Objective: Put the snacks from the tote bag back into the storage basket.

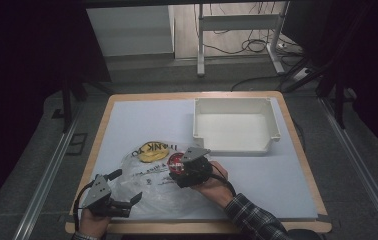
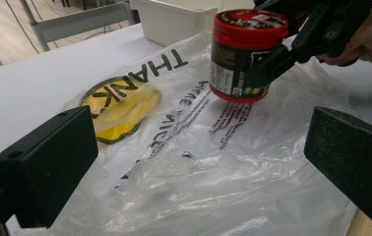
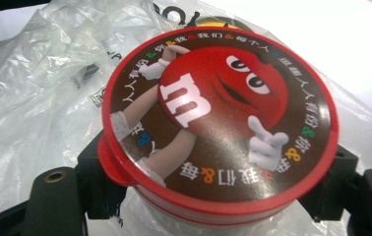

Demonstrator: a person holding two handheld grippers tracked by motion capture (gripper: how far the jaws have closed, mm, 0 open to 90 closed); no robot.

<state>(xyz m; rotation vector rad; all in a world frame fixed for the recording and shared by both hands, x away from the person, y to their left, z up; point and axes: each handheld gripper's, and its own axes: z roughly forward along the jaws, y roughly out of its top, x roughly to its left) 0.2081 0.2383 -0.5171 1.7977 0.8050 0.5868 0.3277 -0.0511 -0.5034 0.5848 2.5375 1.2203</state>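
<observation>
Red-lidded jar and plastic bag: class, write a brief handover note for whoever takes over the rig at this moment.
Right tool: shut on the red-lidded jar, held upright over the plastic bag.
Left tool: open, empty, at the bag's near edge.
A yellow item lies inside the bag; the white bin is empty.
Done: jar gripped.
Left: probably setting the jar in the bin; that destination is a guess.

White bin blocks far right, bag covers near left
</observation>
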